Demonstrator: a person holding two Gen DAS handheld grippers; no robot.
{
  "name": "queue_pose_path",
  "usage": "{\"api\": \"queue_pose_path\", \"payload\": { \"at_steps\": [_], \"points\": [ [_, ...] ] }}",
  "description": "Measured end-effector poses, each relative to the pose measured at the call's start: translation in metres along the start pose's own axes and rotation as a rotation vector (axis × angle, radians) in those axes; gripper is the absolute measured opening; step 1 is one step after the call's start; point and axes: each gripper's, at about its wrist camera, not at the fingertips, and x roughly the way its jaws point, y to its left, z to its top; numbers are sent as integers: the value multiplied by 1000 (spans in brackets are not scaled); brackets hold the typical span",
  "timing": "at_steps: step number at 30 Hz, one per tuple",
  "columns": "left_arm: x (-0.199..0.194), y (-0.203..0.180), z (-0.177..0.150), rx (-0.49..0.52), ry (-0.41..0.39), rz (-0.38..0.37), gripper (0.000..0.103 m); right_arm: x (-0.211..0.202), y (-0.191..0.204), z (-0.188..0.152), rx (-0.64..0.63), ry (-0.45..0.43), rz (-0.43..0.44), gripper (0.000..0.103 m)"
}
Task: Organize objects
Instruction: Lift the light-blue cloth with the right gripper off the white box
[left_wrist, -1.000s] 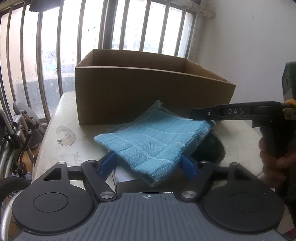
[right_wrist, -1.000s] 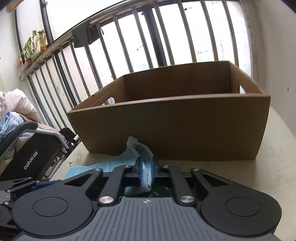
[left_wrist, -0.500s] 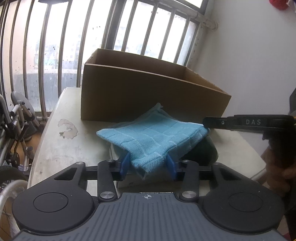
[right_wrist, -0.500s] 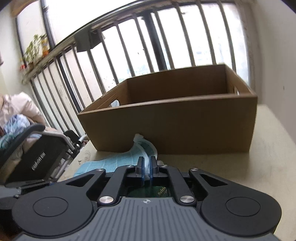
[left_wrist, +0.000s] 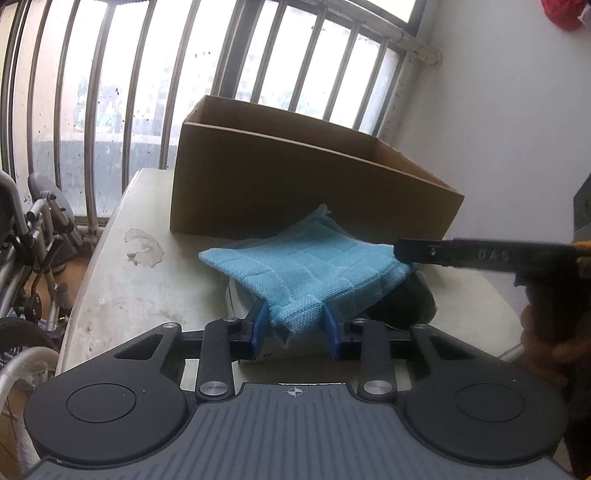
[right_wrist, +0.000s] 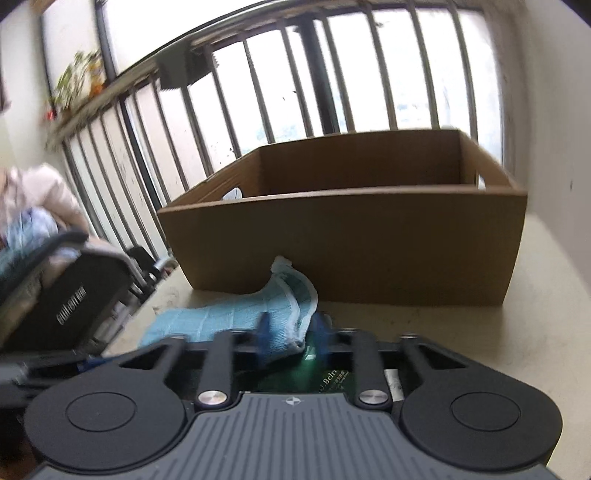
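My cloth (left_wrist: 310, 273) is soft woven fabric, ribbed in a waffle grid, matt. The box (left_wrist: 306, 188) behind it is plain brown cardboard, dull and smooth. The tabletop (left_wrist: 147, 280) looks like pale stone, stained and slightly rough. My tongs (left_wrist: 295, 326) are matt black plastic with blue pads (left_wrist: 260, 325) and shiny metal rivets (left_wrist: 213, 388). The window bars (left_wrist: 129, 74) are painted metal, grimy.
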Motion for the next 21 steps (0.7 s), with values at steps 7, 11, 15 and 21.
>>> {"api": "queue_pose_path", "payload": {
  "at_steps": [7,11,15,21],
  "points": [
    [-5,11,0,-62,-8,-26,22,-18,13,0,-39,-22,38,3],
    [-15,16,-2,-81,-3,-58,22,-30,11,-4,7,0,100,3],
    [-27,21,-4,-95,11,-92,22,-42,8,-14,27,24,119,2],
    [-30,27,-5,-94,16,-94,32,-45,1,-22,1,31,75,7]
  ]
}}
